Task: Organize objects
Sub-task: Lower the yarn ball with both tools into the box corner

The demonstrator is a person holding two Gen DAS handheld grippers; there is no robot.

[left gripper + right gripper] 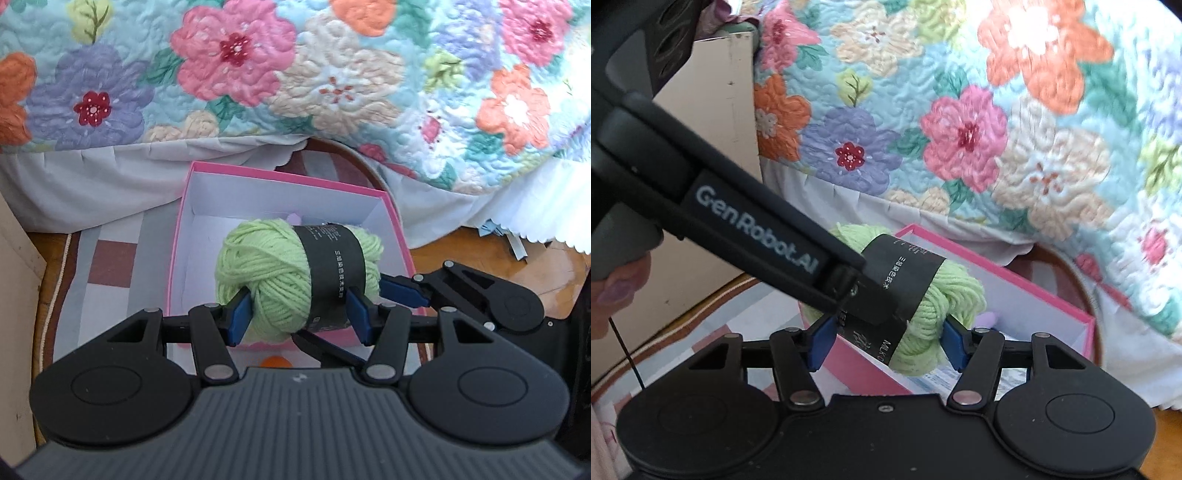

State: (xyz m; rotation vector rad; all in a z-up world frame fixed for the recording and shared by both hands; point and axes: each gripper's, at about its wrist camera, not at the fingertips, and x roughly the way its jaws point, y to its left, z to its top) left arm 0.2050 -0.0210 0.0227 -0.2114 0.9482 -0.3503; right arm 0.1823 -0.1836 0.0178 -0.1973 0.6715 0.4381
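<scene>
A light green yarn ball [266, 273] with a black paper band hangs over the open pink box [280, 177], gripped across its middle by my left gripper [300, 317]. From the right, a blue finger [404, 293] of the other gripper lies against the ball's end. In the right wrist view, my right gripper [886, 343] has its blue pads touching both sides of the yarn ball [934, 306], above the near wall of the pink box [960, 251]. The left gripper's black body [757, 229] crosses from the upper left and hides part of the ball.
The box sits on a patchwork mat [110, 258] beside a bed with a floral quilt [332, 74]. A small lilac thing [990, 318] lies inside the box. An orange thing [275, 361] shows just before it. A beige cabinet [713, 110] stands at the left.
</scene>
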